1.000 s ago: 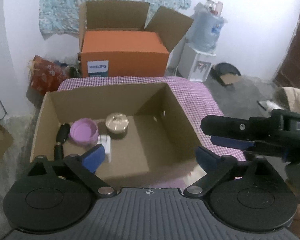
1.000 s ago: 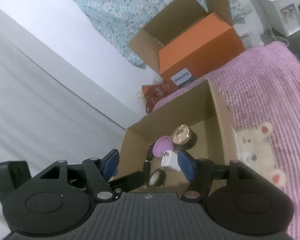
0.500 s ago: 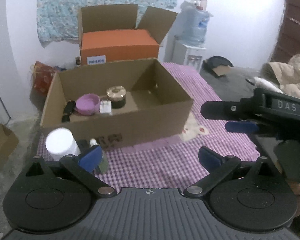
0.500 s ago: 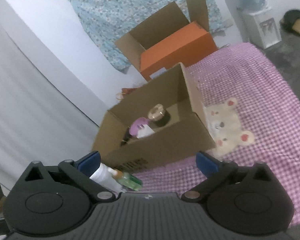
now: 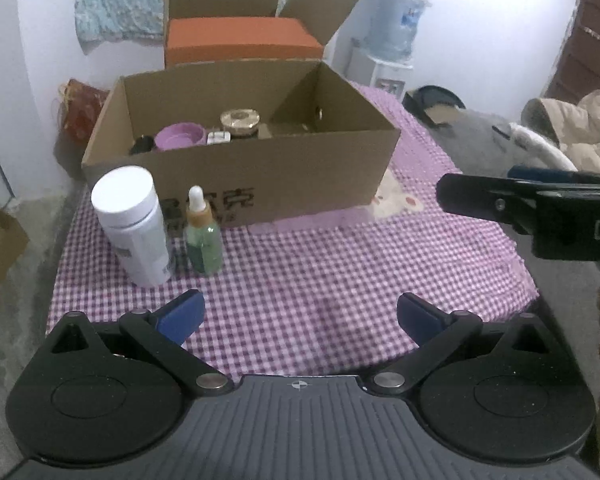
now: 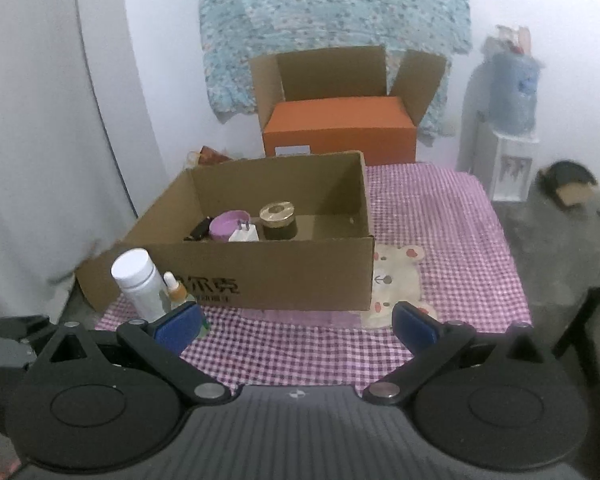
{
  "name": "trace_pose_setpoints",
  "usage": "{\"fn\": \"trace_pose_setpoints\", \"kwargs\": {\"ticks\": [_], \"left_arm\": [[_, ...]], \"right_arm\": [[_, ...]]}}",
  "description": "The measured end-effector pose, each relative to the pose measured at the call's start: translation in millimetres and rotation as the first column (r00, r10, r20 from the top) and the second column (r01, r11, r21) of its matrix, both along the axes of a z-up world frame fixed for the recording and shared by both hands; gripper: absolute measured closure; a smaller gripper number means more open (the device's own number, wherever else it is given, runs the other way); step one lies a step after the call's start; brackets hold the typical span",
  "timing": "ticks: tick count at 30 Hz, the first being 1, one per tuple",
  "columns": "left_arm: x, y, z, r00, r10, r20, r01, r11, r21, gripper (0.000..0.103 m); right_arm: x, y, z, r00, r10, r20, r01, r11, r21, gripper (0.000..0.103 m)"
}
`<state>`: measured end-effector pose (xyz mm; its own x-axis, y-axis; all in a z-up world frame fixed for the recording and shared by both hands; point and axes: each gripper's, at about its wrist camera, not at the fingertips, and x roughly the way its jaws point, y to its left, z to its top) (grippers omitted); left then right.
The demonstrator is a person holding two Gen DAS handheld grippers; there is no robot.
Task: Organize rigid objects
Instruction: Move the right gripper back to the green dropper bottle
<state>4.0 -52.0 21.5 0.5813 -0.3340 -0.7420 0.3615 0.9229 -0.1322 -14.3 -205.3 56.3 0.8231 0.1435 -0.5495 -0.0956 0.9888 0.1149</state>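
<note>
On the purple checked cloth (image 5: 320,276) I have an open cardboard box (image 5: 283,184) with dark print on its front wall. Inside it, along the left half: a black item (image 6: 197,230) at far left (can't tell what it is), a purple round dish (image 6: 228,225), a white plug adapter (image 6: 244,234) with prongs up, touching the dish, and a dark jar with a gold lid (image 6: 277,220) just to the right. Right half of the box floor shows bare cardboard.

Outside the box, by its front-left corner: a white bottle with a white cap (image 5: 133,226), upright, and a green dropper bottle (image 5: 203,238) with a white bulb, upright, just to its right. Both stand on the cloth, near the box wall; I can't tell if they touch it or each other.

My left gripper (image 5: 300,314) sits over the near part of the cloth, blue pads spread wide, nothing between them. My right gripper (image 6: 297,322) is likewise wide apart and holds nothing; in its view the left pad overlaps the dropper bottle. From the left wrist view the right gripper shows as a black bar at the right edge, above the cloth.

Behind: an orange box (image 6: 340,130) inside a bigger open carton, a water dispenser (image 6: 512,136) at right, and a blue patterned fabric (image 6: 332,20) on the wall.
</note>
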Motion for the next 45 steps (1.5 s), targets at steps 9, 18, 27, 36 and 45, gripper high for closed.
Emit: {"fn": "trace_pose_setpoints", "kwargs": {"ticks": [9,18,27,36,45], "left_arm": [[3,15,-4,0.999,0.01,-0.045,-0.013,0.999,-0.052,0.0],[4,38,-6,0.999,0.024,-0.026,-0.028,0.979,-0.203,0.0],[11,53,-9,0.997,0.043,-0.064,-0.059,0.964,-0.26,0.0],[15,54,-12,0.998,0.056,0.029,-0.049,0.976,-0.214,0.0],[33,32,-30,0.987,0.054,0.151,-0.05,0.998,-0.03,0.003]], "right_arm": [[-10,31,7,0.996,0.018,0.088,0.007,0.962,-0.272,0.0],[-15,18,12,0.987,0.095,0.128,-0.078,0.988,-0.135,0.0],[-13,4,8,0.983,0.127,0.135,-0.13,0.991,0.014,0.0],[15,17,-2,0.976,0.203,0.082,-0.213,0.967,0.137,0.0],[70,53,-25,0.953,0.302,-0.005,-0.298,0.942,0.155,0.012]]}}
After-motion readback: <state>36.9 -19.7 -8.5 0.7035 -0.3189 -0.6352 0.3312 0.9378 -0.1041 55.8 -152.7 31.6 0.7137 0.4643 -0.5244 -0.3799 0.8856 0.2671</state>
